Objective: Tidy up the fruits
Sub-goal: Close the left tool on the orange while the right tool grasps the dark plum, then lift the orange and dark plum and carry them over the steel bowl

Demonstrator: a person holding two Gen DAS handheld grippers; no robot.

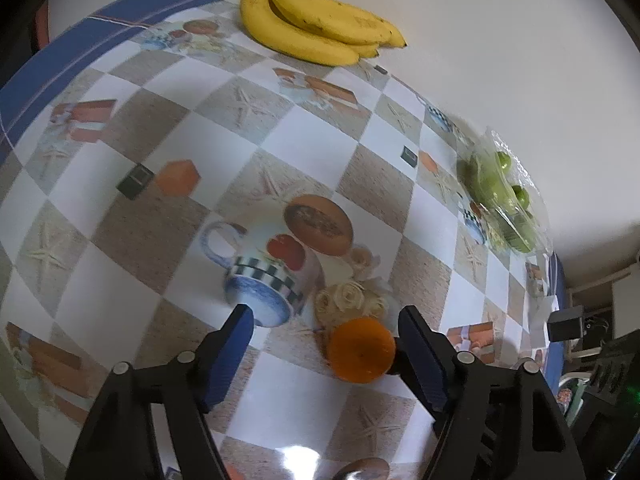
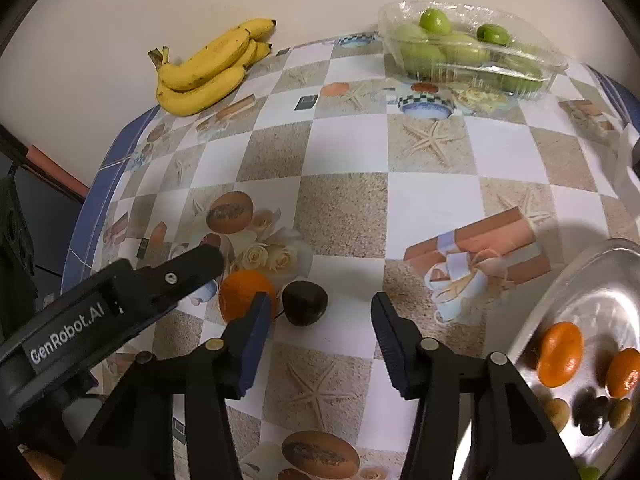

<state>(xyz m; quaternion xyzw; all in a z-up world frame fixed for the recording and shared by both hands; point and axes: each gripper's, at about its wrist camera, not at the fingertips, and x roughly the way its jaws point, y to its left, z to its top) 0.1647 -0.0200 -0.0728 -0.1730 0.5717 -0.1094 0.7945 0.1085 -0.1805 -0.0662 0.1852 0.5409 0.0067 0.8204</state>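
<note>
An orange [image 1: 362, 350] lies on the patterned tablecloth between the fingers of my open left gripper [image 1: 326, 330], close against the right finger. The right wrist view shows the same orange [image 2: 240, 294] beside a dark fruit [image 2: 304, 302], with the left gripper [image 2: 200, 264] reaching in from the left. My right gripper [image 2: 320, 320] is open and empty, just in front of the dark fruit. A metal bowl [image 2: 592, 280] at the right holds two oranges [image 2: 560, 354] and small fruits.
A banana bunch [image 2: 208, 68] lies at the table's far edge by the wall. A clear plastic box of green fruits [image 2: 472, 48] stands at the far right. The table edge [image 2: 100, 184] drops off at the left.
</note>
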